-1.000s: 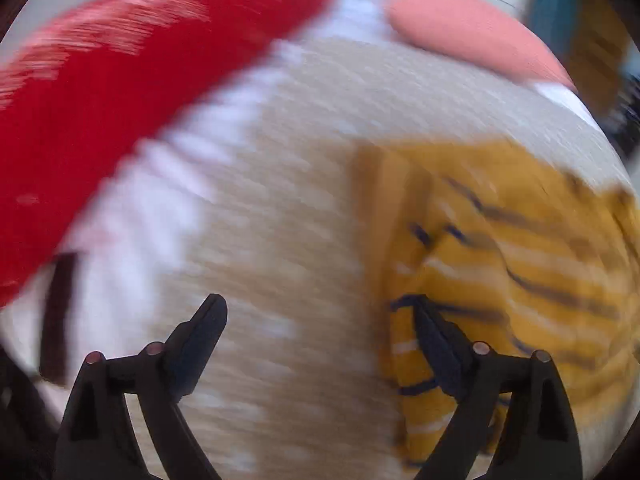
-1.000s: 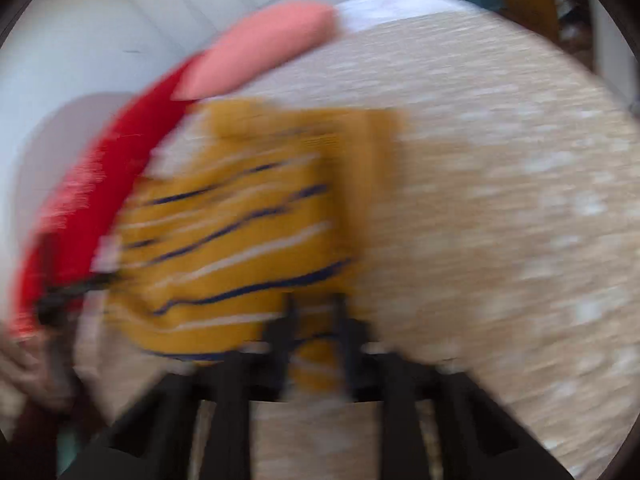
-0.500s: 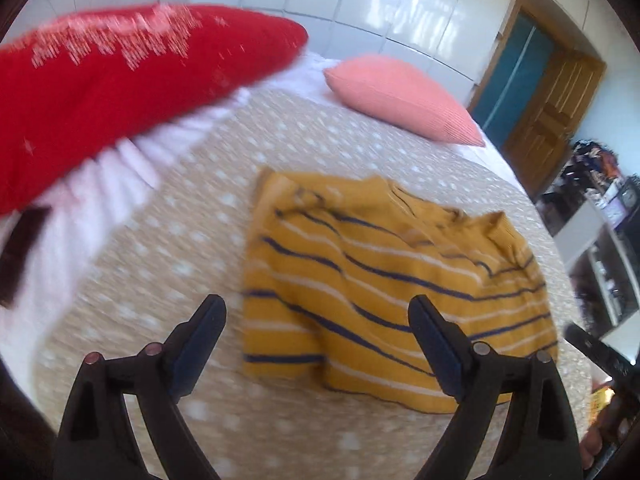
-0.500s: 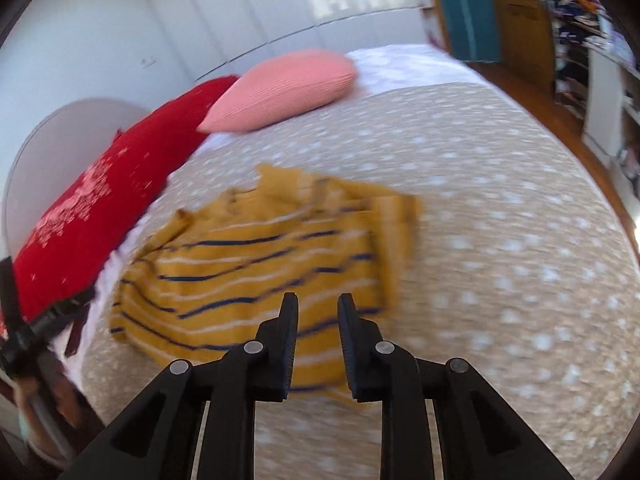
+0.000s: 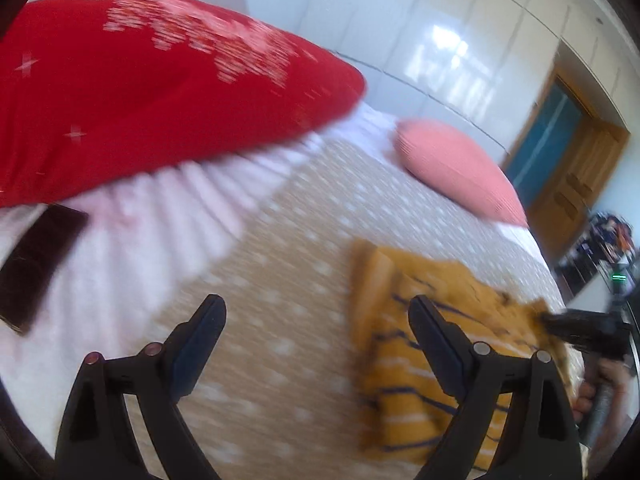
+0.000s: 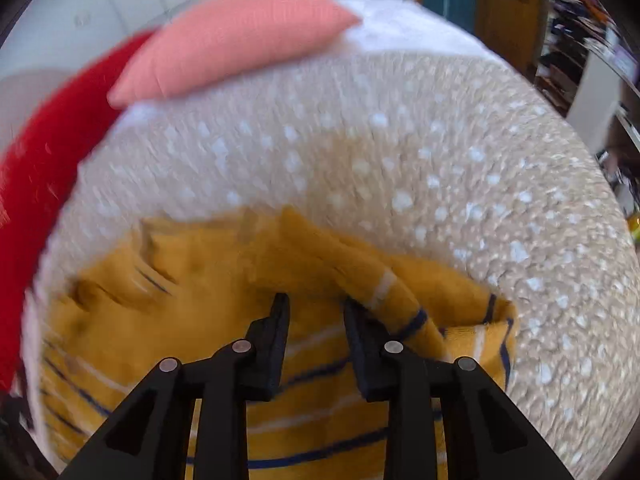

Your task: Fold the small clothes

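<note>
Sweater [image 6: 224, 320], mustard with navy stripes, rumpled on dotted bedspread [image 6: 400, 152]. Left of sweater: left gripper [image 5: 316, 312], jaws wide apart, empty. Above sweater: right gripper [image 6: 316, 300], jaws just opening, nothing pinched. Beyond sweater: red pillow [image 5: 132, 92], pink pillow [image 6: 240, 36].

Knitted striped sweater [image 6: 208, 320] on matt, textured cloth bedspread [image 6: 440, 152].
</note>
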